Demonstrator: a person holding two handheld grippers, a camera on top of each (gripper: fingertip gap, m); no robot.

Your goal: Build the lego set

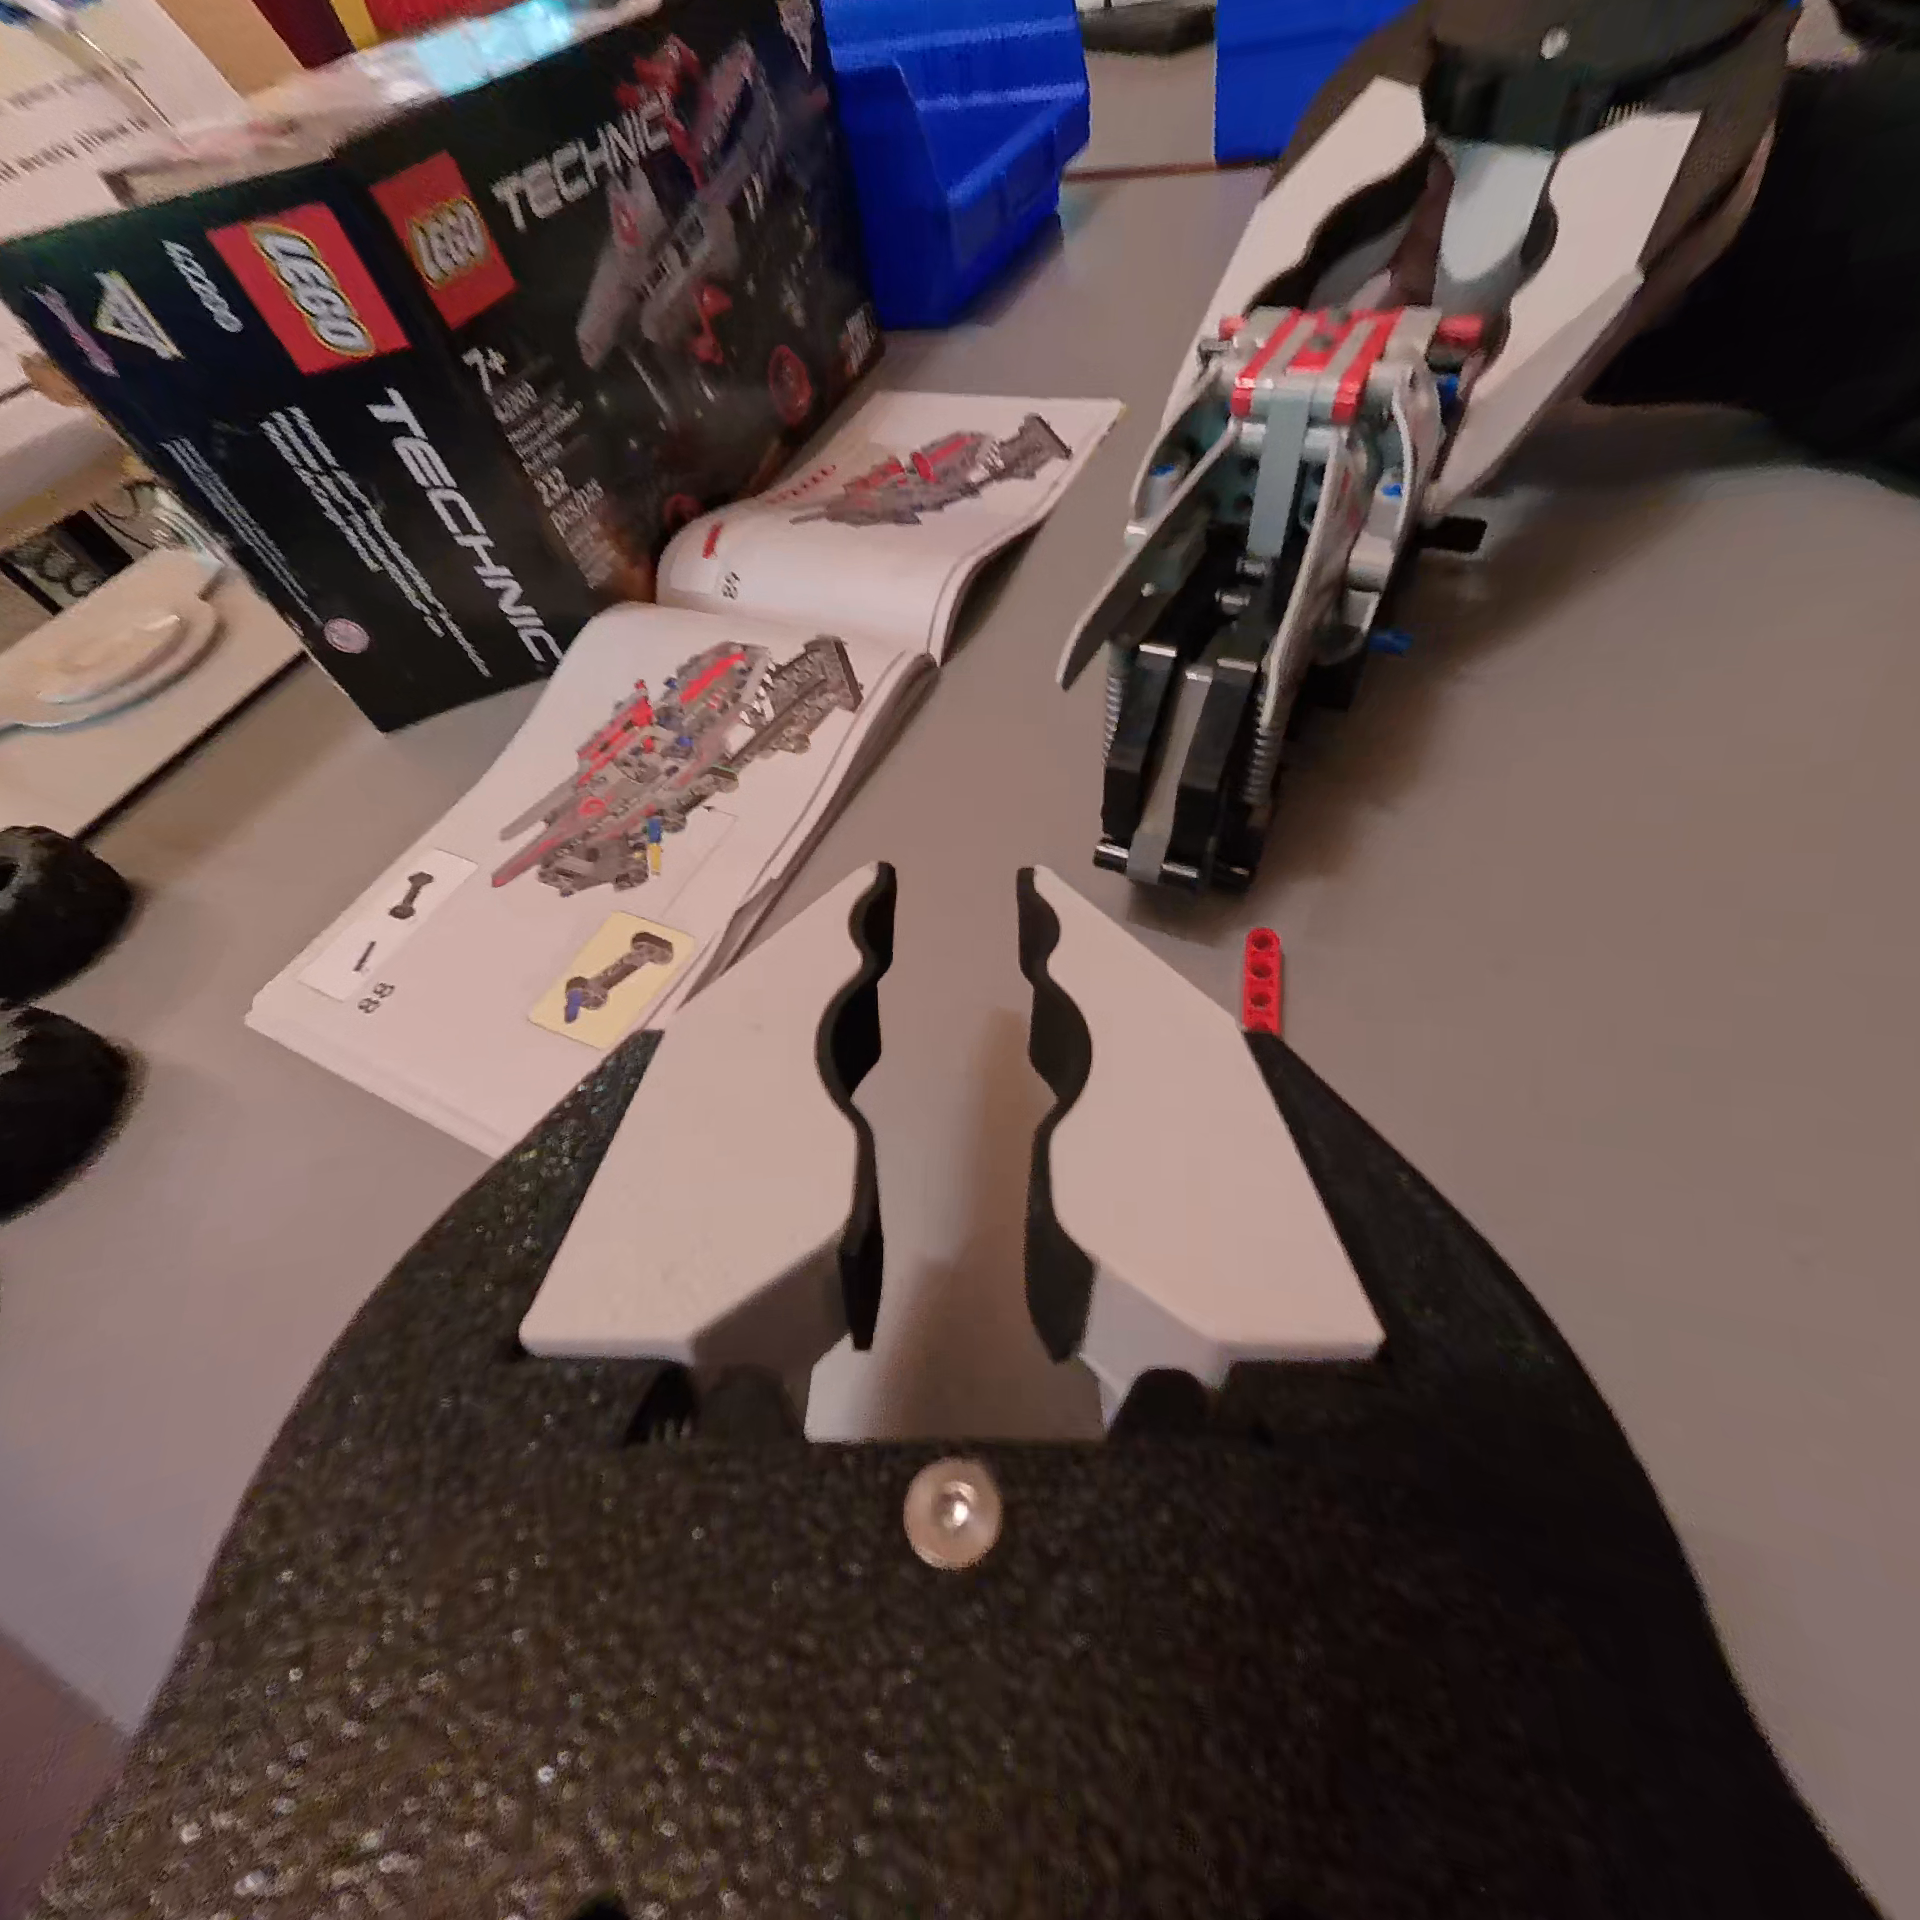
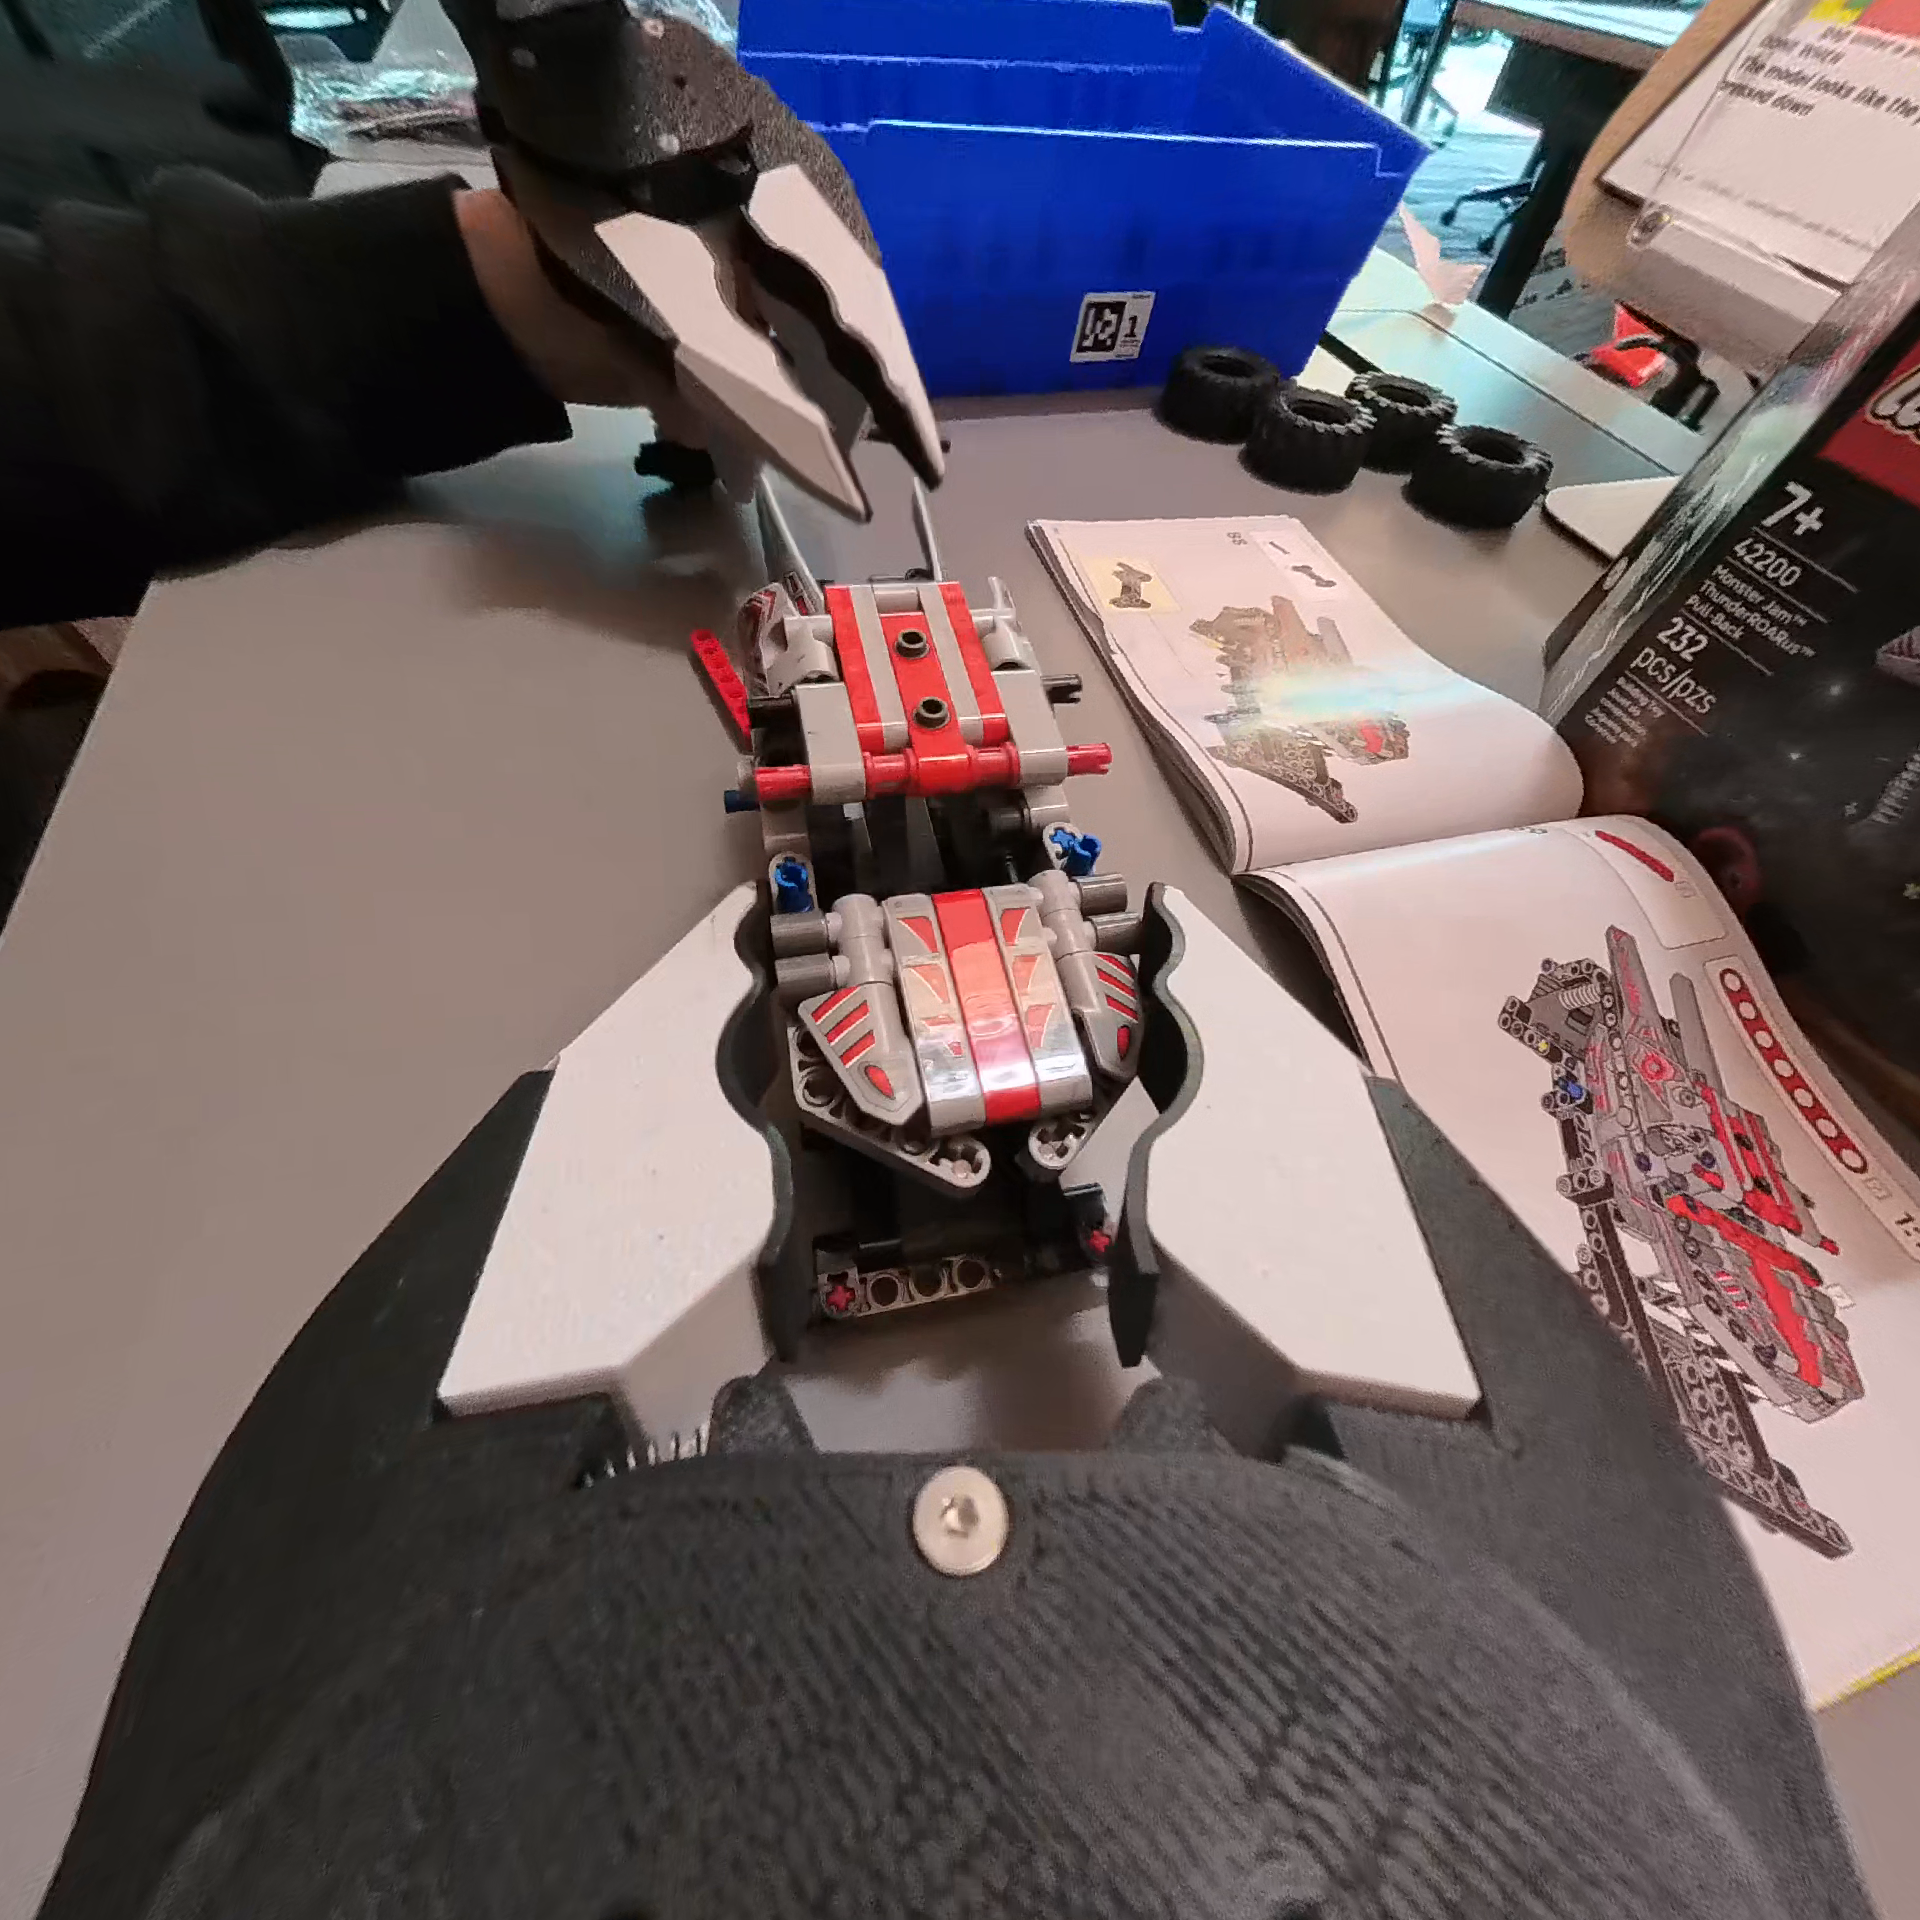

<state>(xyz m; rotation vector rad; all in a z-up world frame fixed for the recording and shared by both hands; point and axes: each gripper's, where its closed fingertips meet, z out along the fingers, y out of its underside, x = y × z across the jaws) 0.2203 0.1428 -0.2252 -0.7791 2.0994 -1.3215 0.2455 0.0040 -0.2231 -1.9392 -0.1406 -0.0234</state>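
Observation:
The grey, red and black lego model (image 2: 935, 790) lies on the grey table (image 2: 364, 831). My right gripper (image 2: 951, 920) is shut on its sides at the sloped front end; it also shows in the left wrist view (image 1: 1320, 468), gripping the model (image 1: 1247, 582). My left gripper (image 1: 956, 894) is open and empty, held just above the table short of the model's other end. In the right wrist view it (image 2: 894, 488) hovers beyond the model. A small red beam (image 1: 1260, 977) lies loose on the table beside my left gripper's right finger, and shows next to the model (image 2: 722, 675).
An open instruction booklet (image 1: 727, 779) lies left of the model, with the set's box (image 1: 416, 416) standing behind it. Blue bins (image 2: 1091, 208) stand at the table's back. Several black tyres (image 2: 1351, 426) lie by the bin. A person's sleeved arm (image 2: 260, 343) holds the left gripper. There is about 15 cm between the tips of the two grippers.

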